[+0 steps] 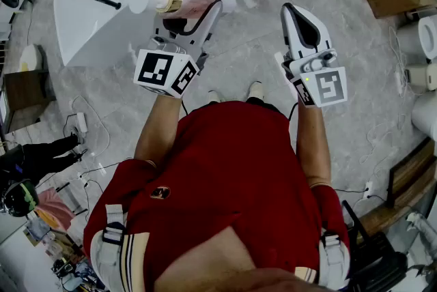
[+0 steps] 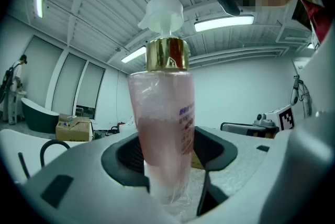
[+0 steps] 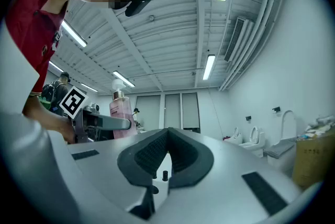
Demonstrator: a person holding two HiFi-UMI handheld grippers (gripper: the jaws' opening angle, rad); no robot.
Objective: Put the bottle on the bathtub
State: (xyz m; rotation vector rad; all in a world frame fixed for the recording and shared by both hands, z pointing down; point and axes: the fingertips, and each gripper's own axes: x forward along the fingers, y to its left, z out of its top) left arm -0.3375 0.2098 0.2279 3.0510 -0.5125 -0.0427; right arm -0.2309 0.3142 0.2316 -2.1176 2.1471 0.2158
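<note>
The pink bottle (image 1: 183,0) is gripped sideways by the left gripper (image 1: 193,8) at the bathtub (image 1: 89,18) rim. The right gripper (image 1: 293,11) is held shut

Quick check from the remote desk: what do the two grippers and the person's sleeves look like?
The left gripper and right gripper are white-grey shells with black ribbed pads on the fingers. Each carries a cube of black-and-white square markers. A black cable loops over the left one. The person wears a red short-sleeved shirt.
</note>
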